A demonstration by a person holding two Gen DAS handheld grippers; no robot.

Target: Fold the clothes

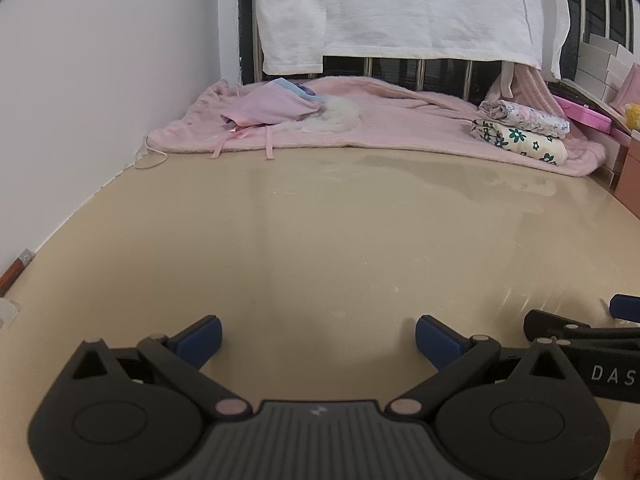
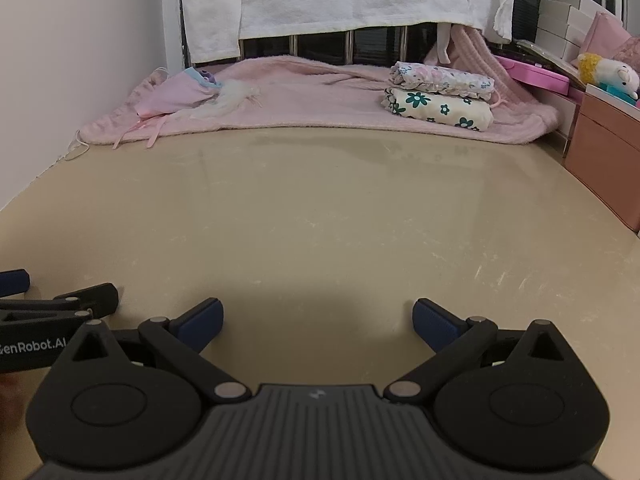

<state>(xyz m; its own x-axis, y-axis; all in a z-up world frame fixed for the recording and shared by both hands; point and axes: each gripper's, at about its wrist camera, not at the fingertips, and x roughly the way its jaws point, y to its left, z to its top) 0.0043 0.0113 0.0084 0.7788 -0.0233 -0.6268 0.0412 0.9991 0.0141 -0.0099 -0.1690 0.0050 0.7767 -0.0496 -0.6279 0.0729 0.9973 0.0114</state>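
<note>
My left gripper (image 1: 318, 338) is open and empty, low over the beige table (image 1: 320, 232). My right gripper (image 2: 318, 322) is open and empty beside it, to its right. A pink blanket (image 1: 400, 120) lies across the far end of the table. On its left sits a crumpled pink garment (image 1: 272, 108) with ribbons and white fluff (image 2: 236, 98). On its right, two folded garments are stacked: a green-flower one (image 2: 438, 109) below, a small-floral one (image 2: 442, 76) on top. Both stacks are far from the grippers.
A white wall (image 1: 100, 80) runs along the left. White towels (image 1: 400, 4) hang over a metal rail behind. At the right stand a brown cabinet (image 2: 604, 160), pink case (image 2: 536, 74), white boxes and a plush toy (image 2: 608, 74).
</note>
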